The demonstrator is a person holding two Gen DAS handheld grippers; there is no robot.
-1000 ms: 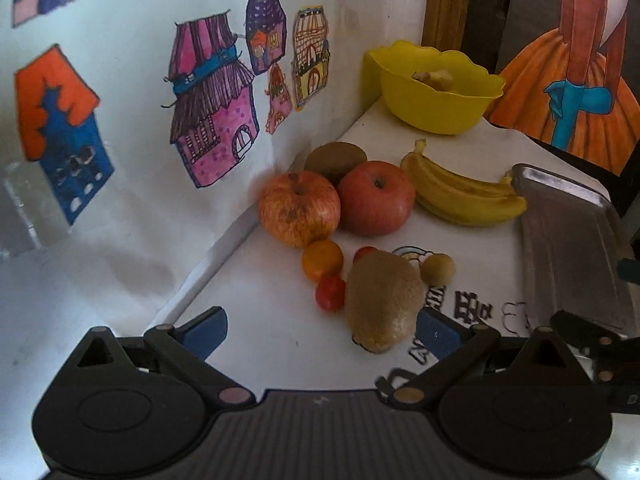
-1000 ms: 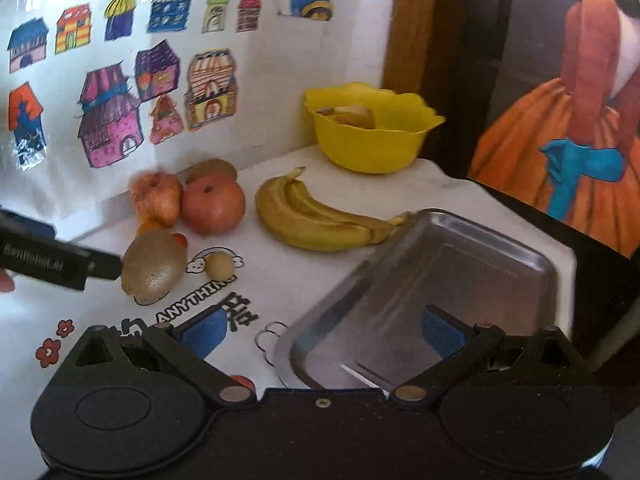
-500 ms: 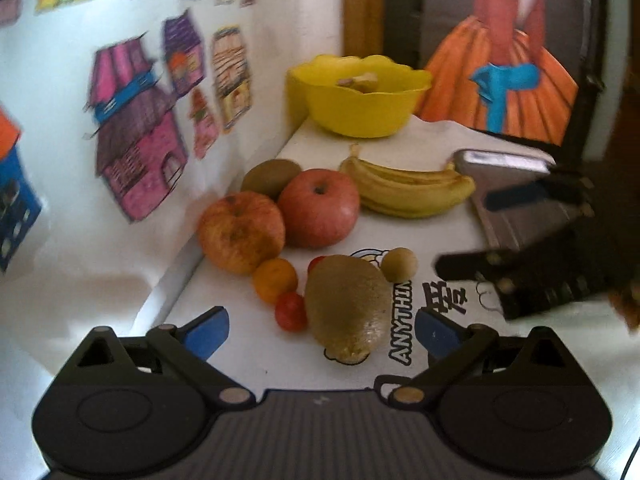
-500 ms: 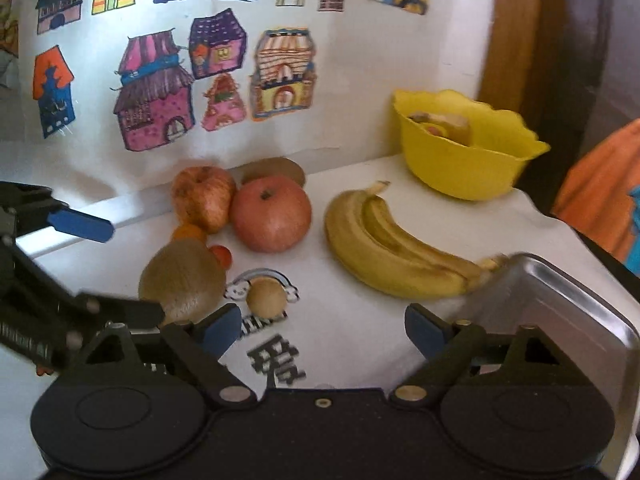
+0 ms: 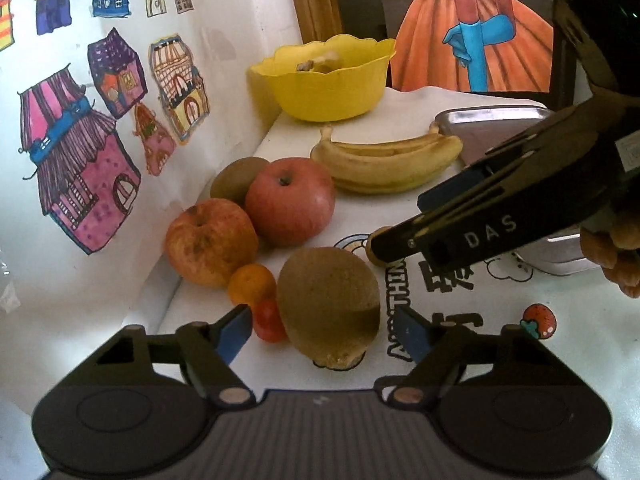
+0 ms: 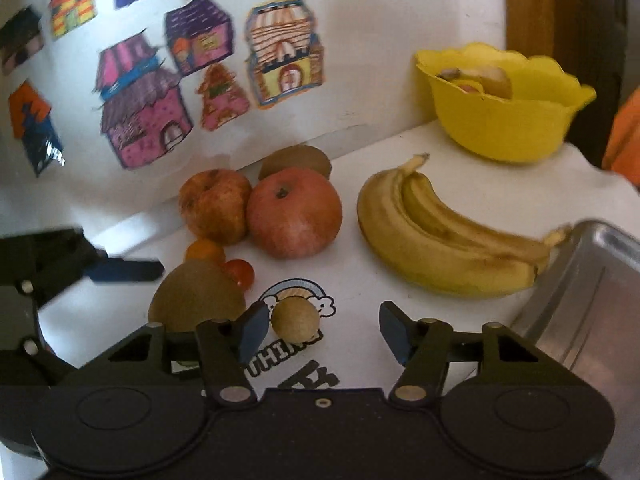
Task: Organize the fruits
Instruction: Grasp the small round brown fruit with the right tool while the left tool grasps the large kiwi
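Working a white table (image 5: 500, 320) set against a wall of house drawings, you have every fruit loose on the cloth, nothing sorted yet by my read. Metal tray (image 6: 580, 296) sits at 3 o'clock in the right wrist view, empty where visible, probably the drop spot since it lies just beside the pile. Yellow bowl (image 6: 504, 120) at 1 o'clock holds some scraps, contents unclear. Banana bunch (image 6: 440, 240) lies between bowl and tray, tip touching the tray rim. Two apples (image 5: 288, 200) sit side by side, a kiwi behind them against the wall.

Left gripper (image 5: 324, 330) straddles the big kiwi (image 5: 328, 304) at 6 o'clock in its own view; jaws are closing, kiwi between them, pads not yet pressing, gaps show on both sides. Cherry tomato (image 5: 268, 320) sits just beside the left pad, so it may get nudged. Small orange fruit (image 5: 252, 282) touches the kiwi too.

Right gripper (image 6: 320, 328) brackets the small tan round fruit (image 6: 295, 320) on the rainbow print; jaws closing, fruit close against the left pad, wide gap on the other side, not gripped. You're taking the nearest loose pieces first, one per tool.
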